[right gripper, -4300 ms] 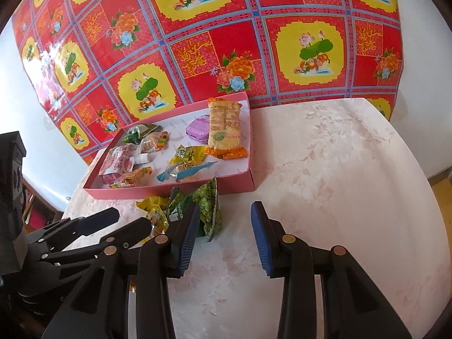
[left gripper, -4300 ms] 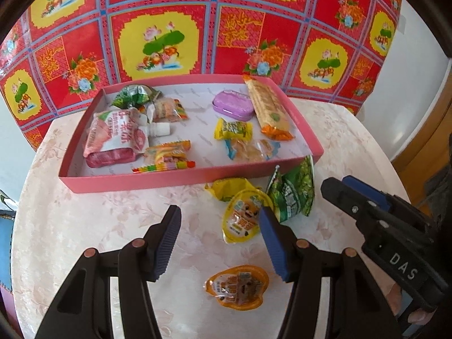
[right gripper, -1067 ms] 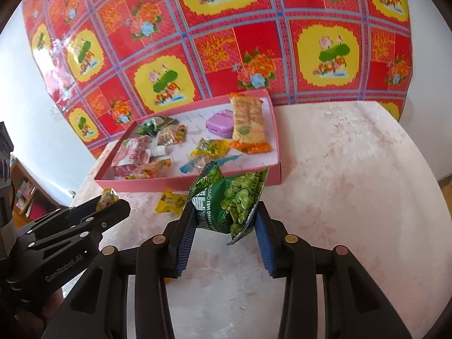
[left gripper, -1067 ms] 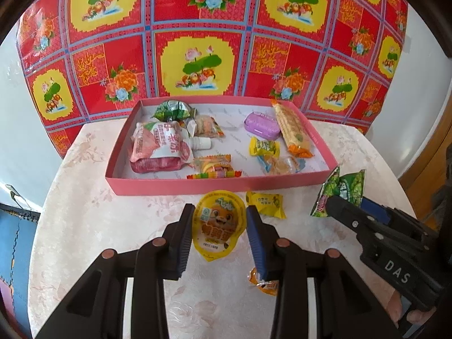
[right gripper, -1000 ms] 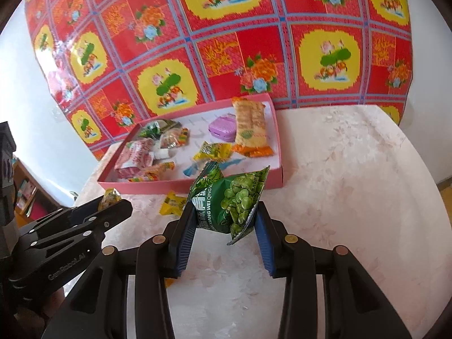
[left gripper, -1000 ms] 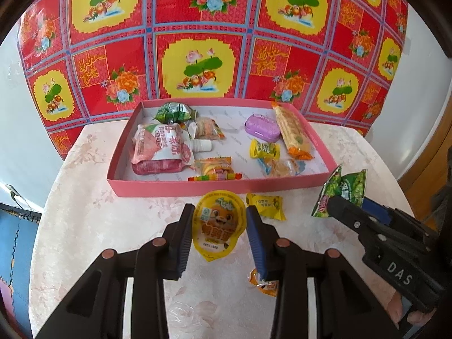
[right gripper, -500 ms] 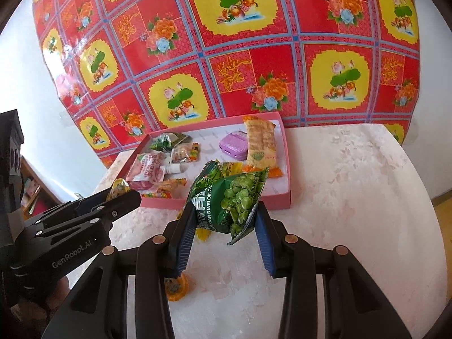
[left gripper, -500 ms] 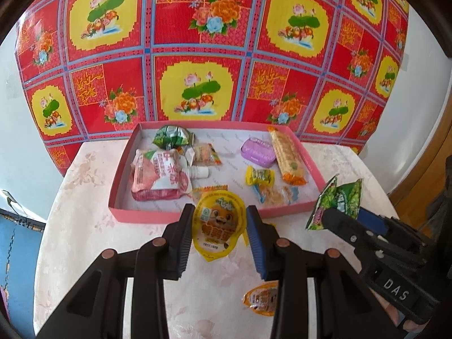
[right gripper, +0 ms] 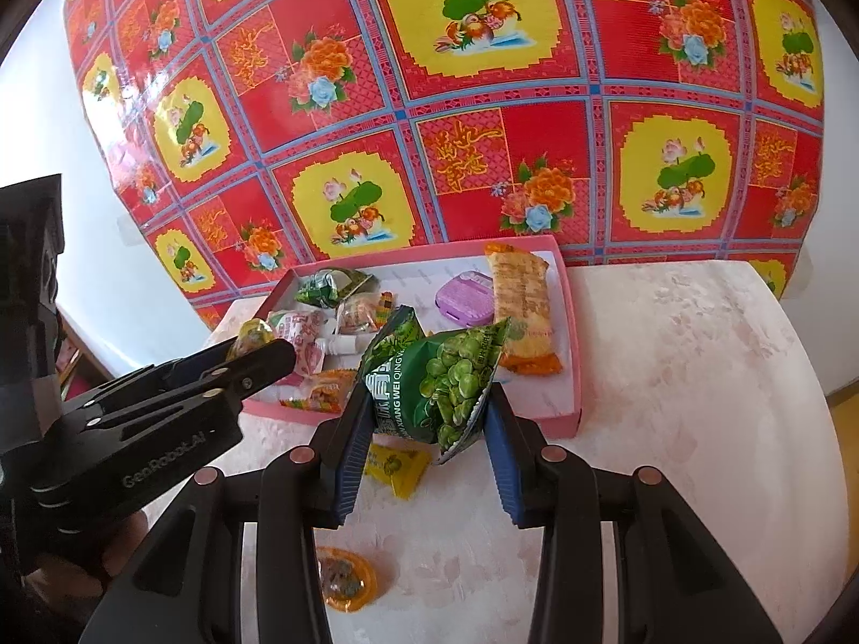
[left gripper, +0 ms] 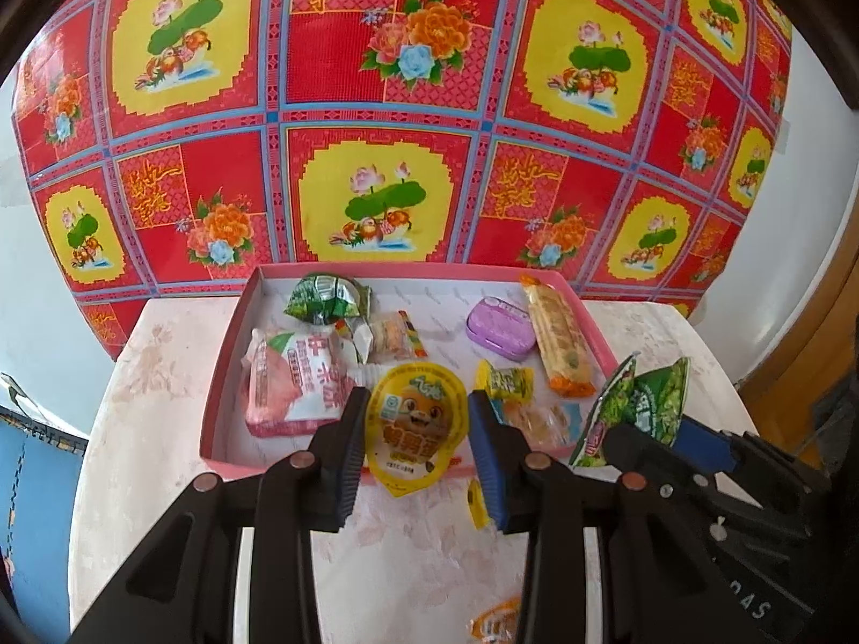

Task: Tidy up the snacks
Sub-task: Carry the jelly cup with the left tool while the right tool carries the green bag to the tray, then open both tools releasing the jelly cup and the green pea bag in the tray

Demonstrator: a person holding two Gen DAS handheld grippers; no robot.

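Note:
My left gripper (left gripper: 416,413) is shut on a yellow jelly cup (left gripper: 413,429) with a cartoon lid, held upright over the near rim of the pink tray (left gripper: 225,375). My right gripper (right gripper: 429,413) is shut on a green pea bag (right gripper: 445,381), raised over the near edge of the tray (right gripper: 574,343). Each gripper shows in the other's view: the right gripper (left gripper: 660,440) with the pea bag (left gripper: 639,402), and the left gripper (right gripper: 257,354) with the jelly cup (right gripper: 252,335). A small yellow candy packet (right gripper: 397,464) and an orange jelly cup (right gripper: 343,579) lie on the table.
The tray holds a pink pouch (left gripper: 292,375), a green packet (left gripper: 325,295), a purple box (left gripper: 499,327), a long orange biscuit pack (left gripper: 558,341) and several small candies. A red flowered cloth (left gripper: 376,107) covers the wall behind. The pale table (right gripper: 698,375) ends near the wall.
Both grippers have moved forward and a little up with their snacks, from over the table to over the tray's near rim. Earlier still, both were open and held nothing.

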